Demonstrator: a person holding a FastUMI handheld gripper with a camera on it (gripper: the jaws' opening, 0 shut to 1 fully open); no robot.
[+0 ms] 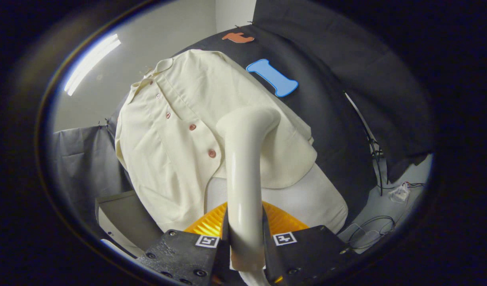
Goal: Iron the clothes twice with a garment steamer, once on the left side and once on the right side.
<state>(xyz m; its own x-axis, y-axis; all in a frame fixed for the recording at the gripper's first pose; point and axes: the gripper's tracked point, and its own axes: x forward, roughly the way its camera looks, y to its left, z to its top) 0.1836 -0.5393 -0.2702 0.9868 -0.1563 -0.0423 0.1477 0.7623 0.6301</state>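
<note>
Cream shirt [196, 131] hangs buttoned against the booth's black cloth, spread flat for steaming. Ahead of it, the tool [245, 250] is clamped on the garment steamer [243, 174] handle, head apparently touching the shirt's right panel.

The booth is enclosed by black cloth [339, 59], which is hung behind and to one side. A second dark grey cloth panel [80, 167] is draped on the opposite side. Above the cloth, a plain pale wall [160, 35] is seen, with a corner joint visible. Illumination is provided by a long fluorescent light fixture [91, 63]. A pale floor [414, 174] is exposed below the black cloth; loose cables [372, 228] are laid on it. A grey cabinet-like unit [124, 218] is positioned beneath the grey panel.
</note>
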